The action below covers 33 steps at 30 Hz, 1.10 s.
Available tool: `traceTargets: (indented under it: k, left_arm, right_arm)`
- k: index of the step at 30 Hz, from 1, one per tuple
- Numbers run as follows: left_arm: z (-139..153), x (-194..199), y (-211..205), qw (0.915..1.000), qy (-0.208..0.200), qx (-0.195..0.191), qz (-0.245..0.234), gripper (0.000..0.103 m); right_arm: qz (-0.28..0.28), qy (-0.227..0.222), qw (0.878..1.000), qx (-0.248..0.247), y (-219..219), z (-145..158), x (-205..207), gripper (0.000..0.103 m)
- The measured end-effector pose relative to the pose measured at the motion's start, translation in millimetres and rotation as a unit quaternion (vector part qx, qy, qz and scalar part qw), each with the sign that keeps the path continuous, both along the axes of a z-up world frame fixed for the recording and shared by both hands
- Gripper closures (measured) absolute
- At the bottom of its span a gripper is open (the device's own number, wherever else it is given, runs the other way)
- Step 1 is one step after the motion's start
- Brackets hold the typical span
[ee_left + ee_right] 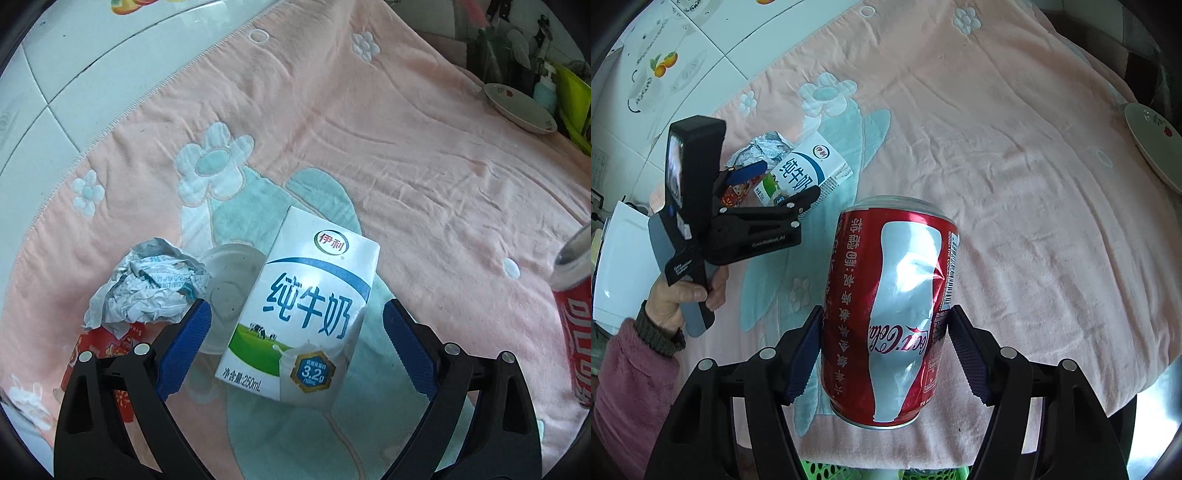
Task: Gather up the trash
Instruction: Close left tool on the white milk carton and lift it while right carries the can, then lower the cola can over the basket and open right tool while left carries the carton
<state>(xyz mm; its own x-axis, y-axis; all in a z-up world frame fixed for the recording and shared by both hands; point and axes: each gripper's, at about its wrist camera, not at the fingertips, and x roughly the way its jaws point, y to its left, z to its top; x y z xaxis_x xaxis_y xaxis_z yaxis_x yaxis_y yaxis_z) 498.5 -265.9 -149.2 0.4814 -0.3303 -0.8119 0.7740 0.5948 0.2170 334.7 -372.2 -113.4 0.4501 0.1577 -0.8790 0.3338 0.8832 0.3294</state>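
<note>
Four bits of trash show in all: one milk carton (301, 321), one crumpled paper wad (142, 286), one flat white lid (229, 291) and one red cola can (890, 314). A red printed wrapper (110, 343) also peeks out from under the paper wad. There is one plate (519, 107) with a small flower print near the far right edge of the cloth, and a lime-green perforated basket (827, 470) shows at the bottom of the right wrist view, below the can.

Everything rests on a pink blanket (424, 166) with pale blue and white flowers, spread over the desk; white wall tiles (74, 55) with fruit decals run along the far left side. A person's hand (677, 295) in a pink sleeve grips the left tool's handle.

The left gripper (297, 314) has its jaws spread wide, one blue pad on each side of the milk carton without touching it — the carton lies flat, label up, partly over the white lid, with the paper wad just beside the left jaw. The right gripper (886, 350) has its jaws closed on the cola can, pads pressing its two sides; the can is lifted clear of the blanket, its dented body pointing away from the camera, well apart from the carton group.
</note>
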Motion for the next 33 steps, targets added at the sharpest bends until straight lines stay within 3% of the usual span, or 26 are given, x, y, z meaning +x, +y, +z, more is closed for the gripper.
traceTargets:
  k: [5,7,9,16,25,33]
  left_arm:
    - [-18,11,-12,0.9994,0.004,0.034,-0.004,0.012]
    - [-21,14,-12,0.9993,0.017,0.032,-0.002,0.025]
    - [-20,17,-8,0.9993,0.033,0.013,0.008,0.029]
    - [11,-7,23,0.9975,0.021,-0.056,0.039,0.031]
    - [75,-92,90,0.9889,-0.014,-0.125,0.079,0.031]
    - [116,-186,155,0.9737,-0.034,-0.178,0.138,0.031]
  right_arm:
    - [-0.006,0.004,1.000,-0.001,-3,-1,-15,0.038]
    - [-0.005,0.005,1.000,-0.003,-3,-1,-20,0.038]
    - [-0.003,0.004,1.000,-0.005,-1,-1,-23,0.038]
    - [0.027,-0.014,0.999,-0.036,16,10,-37,0.038]
    - [0.091,-0.052,0.991,-0.080,54,31,-71,0.038]
    - [0.149,-0.085,0.977,-0.123,91,44,-117,0.038]
